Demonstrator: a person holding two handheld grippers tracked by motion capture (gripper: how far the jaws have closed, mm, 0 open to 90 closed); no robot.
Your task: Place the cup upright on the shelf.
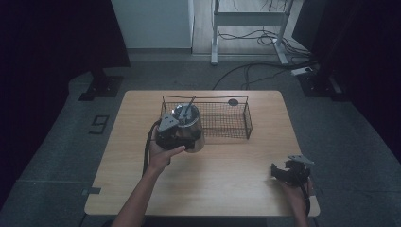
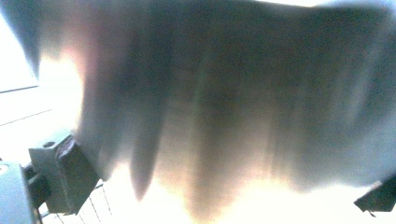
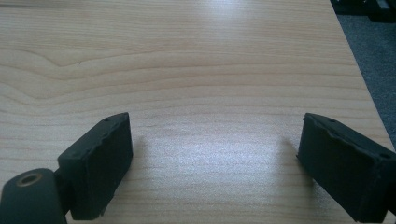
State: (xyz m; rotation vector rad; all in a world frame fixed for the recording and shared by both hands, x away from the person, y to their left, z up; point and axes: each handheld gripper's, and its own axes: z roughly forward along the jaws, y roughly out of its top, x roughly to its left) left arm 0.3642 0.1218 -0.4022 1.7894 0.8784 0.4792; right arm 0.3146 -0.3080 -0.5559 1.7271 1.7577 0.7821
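Our left claw [image 1: 182, 135] pinches the steel pot [image 1: 189, 125] — its smooth wall could slip, tipping the utensil [image 1: 188, 108] onto the tabletop [image 1: 227, 170]; right claw [image 1: 288, 171] spread, idle.

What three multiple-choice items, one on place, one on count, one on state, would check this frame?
1. Where is the wire basket?
A. at the far middle of the table
B. at the near right corner
C. on the floor

2. How many grippers have something between their fingers?
A. none
B. one
C. two

3. How is the right gripper?
A. shut on a spoon
B. shut on nothing
C. open over bare wood

Answers:
1 A: the high view shows the basket by the far edge.
2 B: the left gripper has the shiny metal pot between its fingers, wall close up in the left gripper view; the right gripper has nothing.
3 C: its fingers stand wide apart with only tabletop between them.
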